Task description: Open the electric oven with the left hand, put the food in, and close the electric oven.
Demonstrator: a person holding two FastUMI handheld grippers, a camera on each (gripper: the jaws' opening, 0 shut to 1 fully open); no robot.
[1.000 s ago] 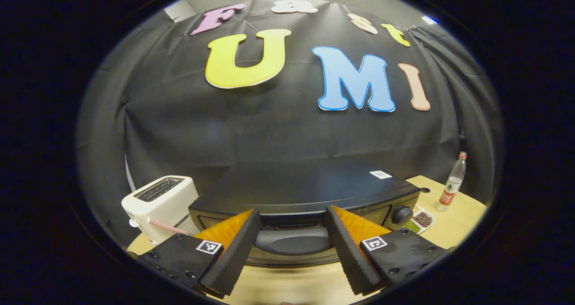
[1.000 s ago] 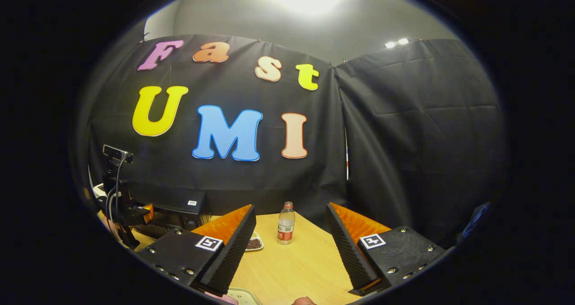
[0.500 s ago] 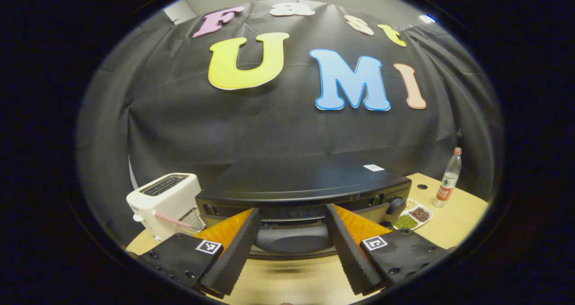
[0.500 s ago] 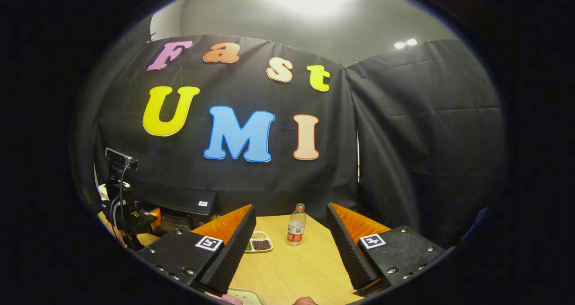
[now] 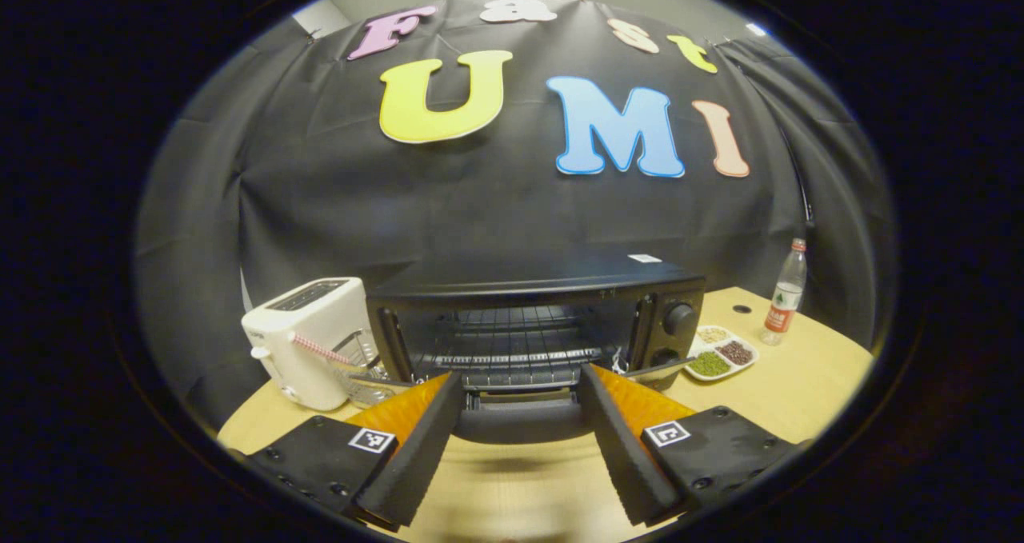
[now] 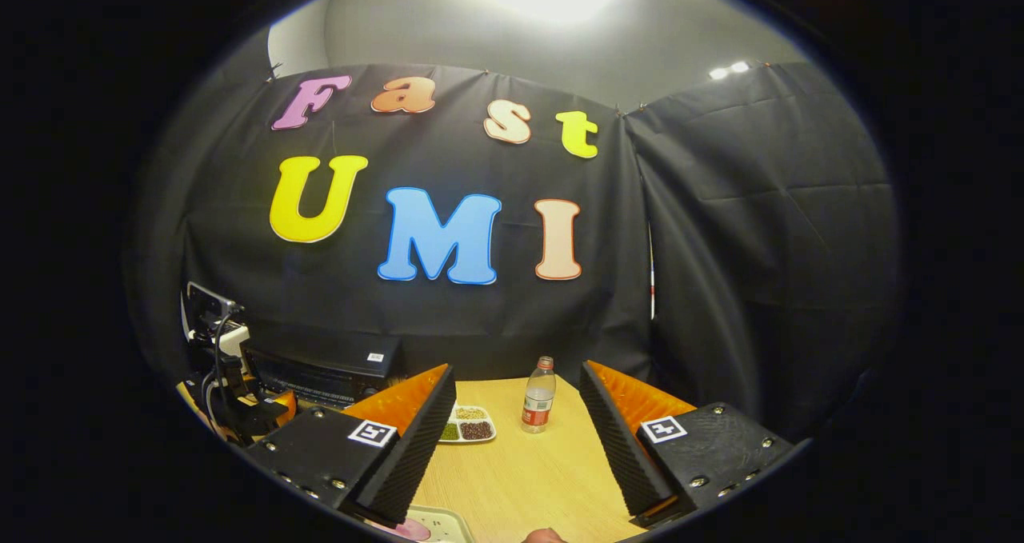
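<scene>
Recording booth, black cloth wall, table

One oven, one toaster, one bottle and one divided dish of three kinds of beans stand on one surface. Two hand-held grippers: left, right.

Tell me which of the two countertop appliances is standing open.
The black oven: its door is swung down, showing the wire rack inside. The white toaster beside it has only slots on top.
</scene>
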